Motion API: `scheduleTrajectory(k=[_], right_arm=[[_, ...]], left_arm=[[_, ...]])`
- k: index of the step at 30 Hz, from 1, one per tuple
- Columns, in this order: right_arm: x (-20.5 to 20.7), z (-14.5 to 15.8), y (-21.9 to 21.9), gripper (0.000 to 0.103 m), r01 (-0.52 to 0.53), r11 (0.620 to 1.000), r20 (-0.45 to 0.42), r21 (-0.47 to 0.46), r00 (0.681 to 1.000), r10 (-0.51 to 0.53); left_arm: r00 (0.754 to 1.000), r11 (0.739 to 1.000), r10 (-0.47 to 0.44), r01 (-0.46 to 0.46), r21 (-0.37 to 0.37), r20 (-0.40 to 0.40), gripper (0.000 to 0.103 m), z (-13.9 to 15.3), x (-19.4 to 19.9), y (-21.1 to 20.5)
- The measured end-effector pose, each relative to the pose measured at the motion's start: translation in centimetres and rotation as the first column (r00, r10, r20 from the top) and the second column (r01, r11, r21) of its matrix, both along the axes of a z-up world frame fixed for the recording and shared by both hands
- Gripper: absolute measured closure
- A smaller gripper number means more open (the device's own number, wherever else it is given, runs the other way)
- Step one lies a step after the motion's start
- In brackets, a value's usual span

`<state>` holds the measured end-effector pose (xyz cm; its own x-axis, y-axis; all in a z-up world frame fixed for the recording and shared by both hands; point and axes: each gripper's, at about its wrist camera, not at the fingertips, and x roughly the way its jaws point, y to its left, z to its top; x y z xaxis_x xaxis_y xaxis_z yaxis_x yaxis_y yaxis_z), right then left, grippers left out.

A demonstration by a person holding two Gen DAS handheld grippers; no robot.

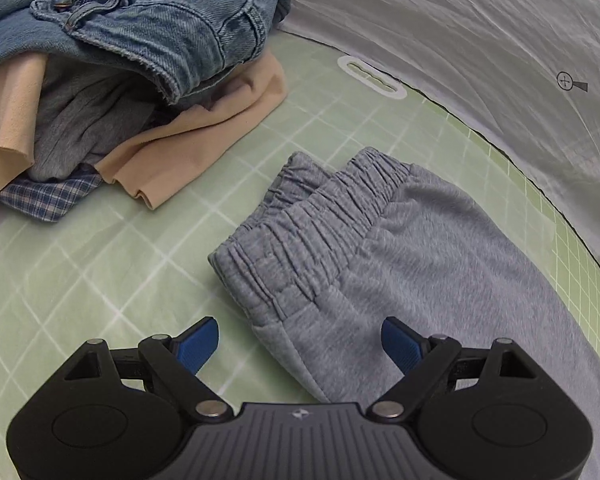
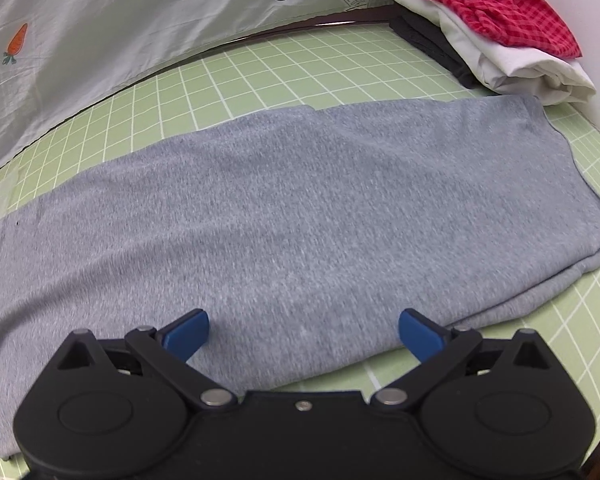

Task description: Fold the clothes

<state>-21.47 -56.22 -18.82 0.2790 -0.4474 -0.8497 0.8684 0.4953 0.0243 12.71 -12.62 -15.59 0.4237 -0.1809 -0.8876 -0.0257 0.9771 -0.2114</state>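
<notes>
Grey sweatpants (image 2: 284, 208) lie flat and lengthwise across the green gridded mat (image 2: 260, 68) that covers the counter; in the left wrist view their gathered elastic waistband (image 1: 308, 216) lies doubled at the left end, and in the right wrist view the leg end reaches the mat's right side. Pale sheet (image 2: 120, 12), printed with a small carrot and circled marks, rises behind the mat's far edge. Unfolded heap (image 1: 112, 64) at the mat's far left: blue denim on top, beige and grey fabric beneath, a blue plaid piece at the bottom. Folded stack (image 2: 496, 36) at the mat's far right corner, just beside the sweatpants' leg end: red checked garment over white over dark. Left gripper (image 1: 300, 346) hangs above the waistband corner, its blue-padded fingers (image 1: 202, 342) spread wide, holding nothing. Right gripper (image 2: 303, 336) hangs over the near edge of the sweatpants, its fingers (image 2: 420, 334) likewise spread, with grey fabric below the gap but not pinched.
</notes>
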Motion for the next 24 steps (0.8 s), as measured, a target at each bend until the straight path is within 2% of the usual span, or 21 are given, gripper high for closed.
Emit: scheduleTrajectory(k=[1, 2, 3, 8, 9, 13, 20, 24], right_arm=[[0.0, 0.2, 0.2, 0.001, 0.018, 1.0, 0.002, 0.003, 1.0, -0.018], [0.1, 0.3, 0.4, 0.001, 0.034, 0.999, 0.009, 0.007, 0.999, -0.034], [0.1, 0.5, 0.7, 0.001, 0.044, 0.999, 0.016, 0.012, 0.999, -0.044], [0.5, 0.7, 1.6, 0.001, 0.1, 0.993, 0.05, 0.055, 0.993, -0.103], [0.4, 0.8, 1.6, 0.001, 0.112, 0.992, 0.067, 0.064, 0.991, -0.116], [0.4, 0.9, 1.4, 0.001, 0.133, 0.988, 0.109, 0.083, 0.984, -0.142], [-0.9, 1.2, -0.4, 0.001, 0.106, 0.991, 0.133, 0.079, 0.984, -0.116], [-2.5, 1.1, -1.8, 0.001, 0.116, 0.989, 0.157, 0.092, 0.979, -0.13]], left_arm=[[1.0, 1.0, 0.003, -0.004, 0.002, 0.008, 0.017, -0.1, 0.3, 0.2], [1.0, 1.0, 0.003, -0.003, -0.002, 0.017, 0.024, -0.2, 0.5, 0.4], [1.0, 1.0, 0.0, 0.0, -0.012, 0.028, 0.035, -0.3, 0.7, 0.6], [0.998, 0.998, 0.015, -0.012, -0.061, 0.057, 0.076, -0.6, 1.5, 2.2], [0.998, 0.997, 0.026, -0.021, -0.079, 0.057, 0.079, -0.6, 1.7, 2.6], [0.996, 0.996, 0.039, -0.032, -0.089, 0.076, 0.082, 0.1, 2.2, 2.9], [0.983, 0.998, 0.002, 0.011, -0.069, 0.183, 0.084, 3.5, 0.3, 0.0], [0.962, 0.994, -0.081, 0.096, -0.048, 0.26, 0.084, 6.0, -1.5, -3.4]])
